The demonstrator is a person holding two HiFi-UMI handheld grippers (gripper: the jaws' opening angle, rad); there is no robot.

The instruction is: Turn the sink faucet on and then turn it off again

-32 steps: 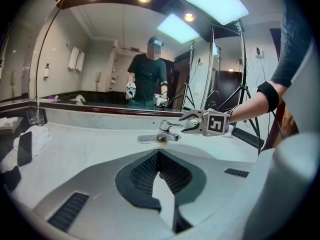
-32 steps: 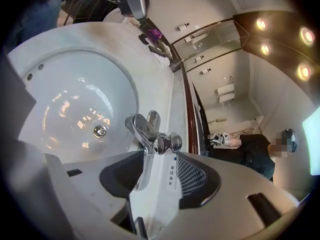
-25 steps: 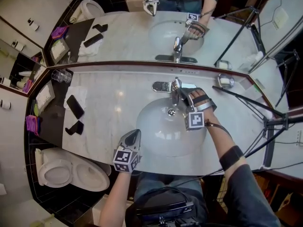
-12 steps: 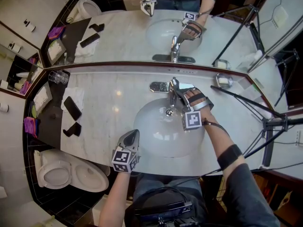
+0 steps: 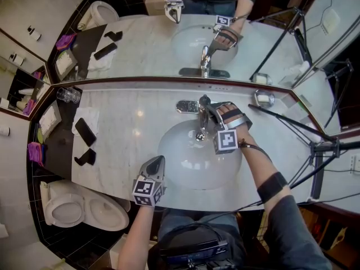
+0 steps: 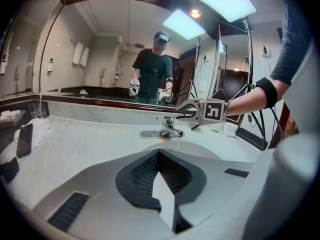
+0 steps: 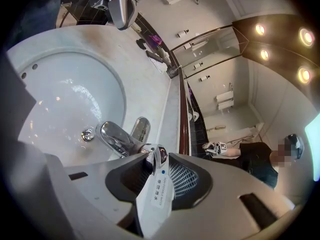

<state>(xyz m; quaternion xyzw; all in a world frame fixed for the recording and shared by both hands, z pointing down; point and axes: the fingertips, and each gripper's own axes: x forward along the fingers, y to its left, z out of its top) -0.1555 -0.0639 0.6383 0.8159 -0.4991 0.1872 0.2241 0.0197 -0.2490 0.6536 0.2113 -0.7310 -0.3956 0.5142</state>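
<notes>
The chrome single-lever sink faucet [image 5: 201,104] stands at the back rim of the white oval basin [image 5: 185,165], which is set in the pale marble counter [image 5: 135,120] just below the wall mirror [image 5: 146,44]; your right tongs [image 7: 156,160] reach over the basin to it, and their jaws have just been opening; they now stand partly apart with the faucet's white-labelled lever [image 7: 159,184] between them, the pads not clamped on it; your left tongs [image 6: 159,155] hover at the near edge of the counter, well apart from the faucet, jaws together at the tips and holding nothing.
</notes>
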